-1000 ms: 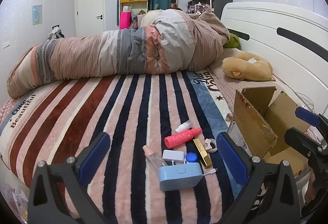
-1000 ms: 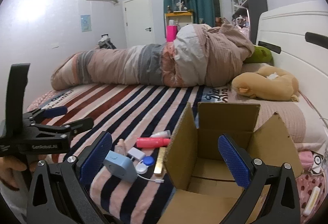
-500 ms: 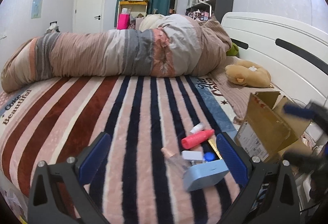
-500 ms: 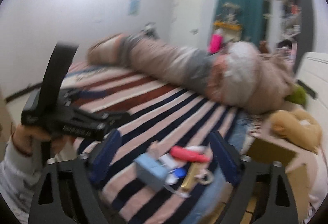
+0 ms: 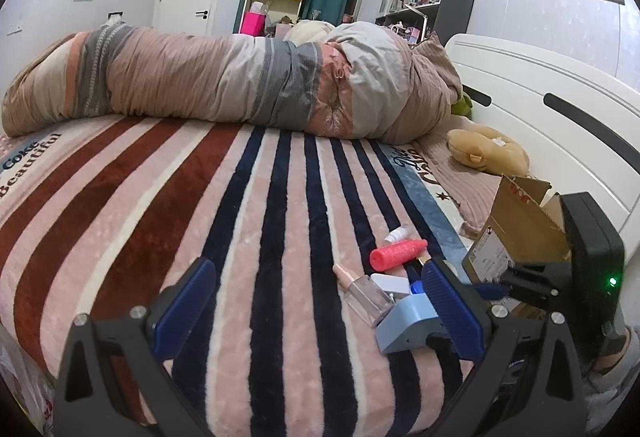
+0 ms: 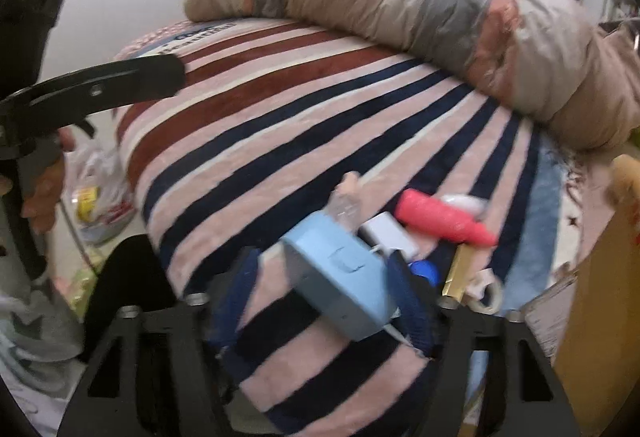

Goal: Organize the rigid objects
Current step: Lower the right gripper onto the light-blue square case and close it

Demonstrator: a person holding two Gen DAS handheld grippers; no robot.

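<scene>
The right wrist view is motion-blurred: the right gripper (image 6: 328, 301) has its blue pads spread on either side of the light blue box (image 6: 340, 277), though contact cannot be made out. The left gripper (image 5: 316, 301) hovers with jaws wide apart over the striped blanket (image 5: 160, 221), where "Coke Beautiful" reads at nine o'clock. The box sits at five o'clock, partly hidden behind the left gripper's right finger (image 5: 452, 309), beside the pink bottle (image 5: 396, 253); the cardboard box (image 5: 516, 233) at three o'clock is partly hidden, its label illegible.
</scene>
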